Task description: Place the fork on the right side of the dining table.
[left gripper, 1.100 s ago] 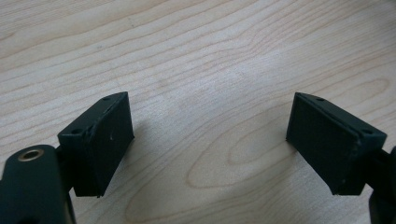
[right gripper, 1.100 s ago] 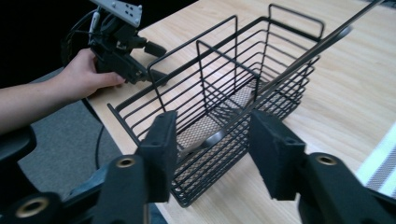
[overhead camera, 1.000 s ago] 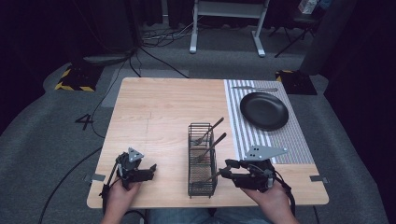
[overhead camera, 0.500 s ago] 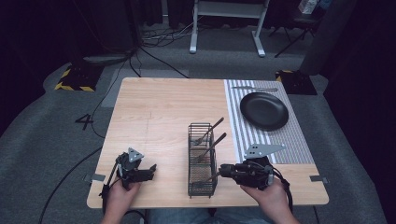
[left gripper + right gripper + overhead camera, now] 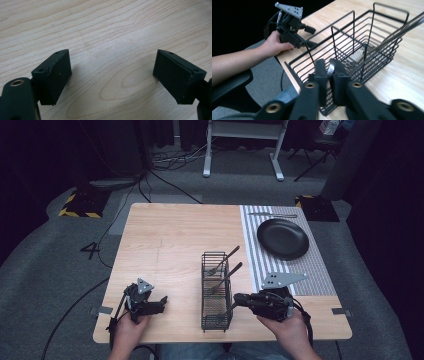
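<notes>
**Utensil gripped at the wire basket's near end**

Utensil handle [image 5: 331, 70], silvery and narrow, sat pinched between my right gripper's [image 5: 329, 72] two black jaws, which had closed together on it at the near wall of the black wire basket [image 5: 352, 45]. In the high view my right gripper [image 5: 246, 300] pointed left into that basket's [image 5: 216, 290] near end, close to the table's front edge. Two more dark-handled utensils [image 5: 225, 262] leaned out of the basket's far half, tilted toward the right.

My left gripper's [image 5: 110, 77] jaws stood wide apart over bare light wood, nothing between the pads. From above I saw it [image 5: 159, 302] near the table's [image 5: 170, 235] front left corner, well apart from the basket, held in the person's left hand [image 5: 127, 330].

Farther right, a black plate [image 5: 282, 237] lay on a striped placemat [image 5: 310, 270], and a piece of cutlery [image 5: 272, 215] rested on the mat just beyond the plate. What kind of utensil I held, I could not tell.
</notes>
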